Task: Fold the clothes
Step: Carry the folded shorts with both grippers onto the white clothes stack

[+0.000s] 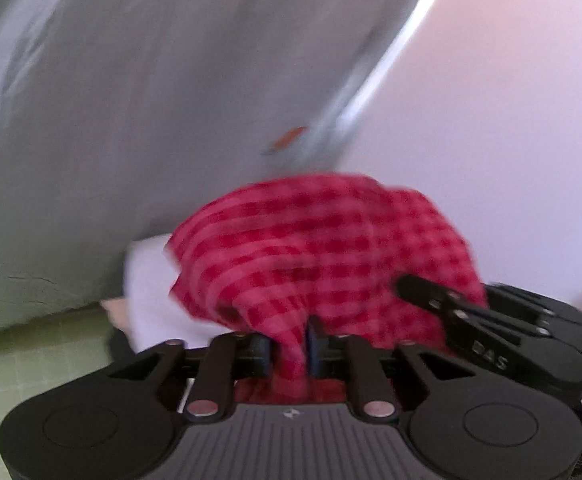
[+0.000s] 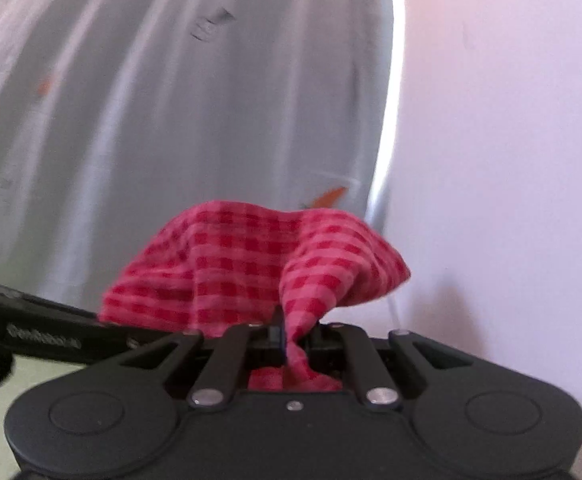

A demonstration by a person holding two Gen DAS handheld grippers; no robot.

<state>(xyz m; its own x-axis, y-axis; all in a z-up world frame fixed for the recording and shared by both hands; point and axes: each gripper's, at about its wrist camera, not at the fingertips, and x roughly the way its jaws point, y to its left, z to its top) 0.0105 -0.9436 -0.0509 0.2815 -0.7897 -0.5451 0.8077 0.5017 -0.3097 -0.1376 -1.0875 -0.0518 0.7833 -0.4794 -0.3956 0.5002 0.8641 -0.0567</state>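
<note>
A red-and-pink checked cloth bunches up in front of my left gripper, which is shut on a pinched fold of it. The same checked cloth shows in the right wrist view, where my right gripper is also shut on a fold. The right gripper's black body sits close at the lower right of the left wrist view. The left gripper's body shows at the lower left of the right wrist view. Both views are motion-blurred.
A pale grey curtain hangs behind, with a small orange mark. A white wall is to the right. A white folded item lies left of the cloth on a green gridded surface.
</note>
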